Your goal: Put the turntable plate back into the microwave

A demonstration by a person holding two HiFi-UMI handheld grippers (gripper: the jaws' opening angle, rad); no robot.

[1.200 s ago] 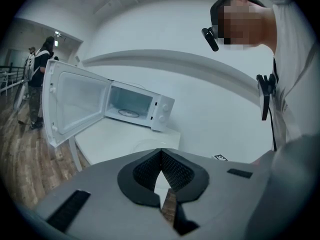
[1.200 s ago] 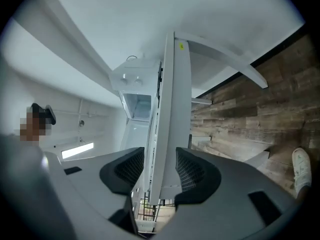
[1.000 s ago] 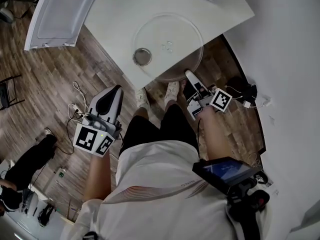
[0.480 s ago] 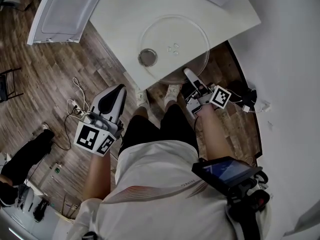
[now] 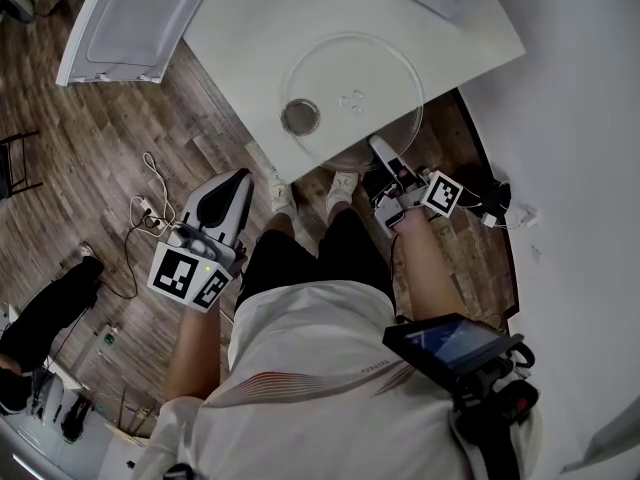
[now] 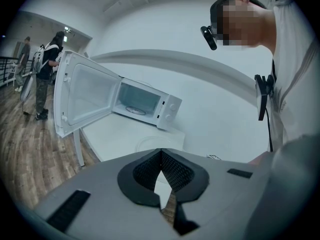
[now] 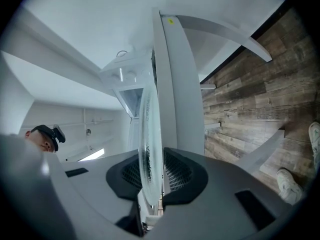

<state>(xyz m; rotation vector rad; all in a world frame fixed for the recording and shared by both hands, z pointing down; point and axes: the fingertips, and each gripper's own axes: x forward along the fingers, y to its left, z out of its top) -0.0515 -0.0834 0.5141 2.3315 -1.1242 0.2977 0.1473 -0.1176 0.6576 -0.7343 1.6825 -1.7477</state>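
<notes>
The clear glass turntable plate lies flat on the white table, its near rim overhanging the table's edge. My right gripper reaches level to that rim. In the right gripper view the plate's rim stands edge-on between the jaws of the right gripper, which are closing, the pads against the glass. My left gripper hangs over the floor at the lower left, shut and holding nothing. The microwave stands at the table's far end with its door swung wide open.
A small round grey disc lies at the plate's left side. The microwave door juts out past the table's left edge. A wall runs along the right. Cables lie on the wooden floor.
My right gripper has crept slightly towards the plate and stays at its near rim. The left gripper has not moved.
</notes>
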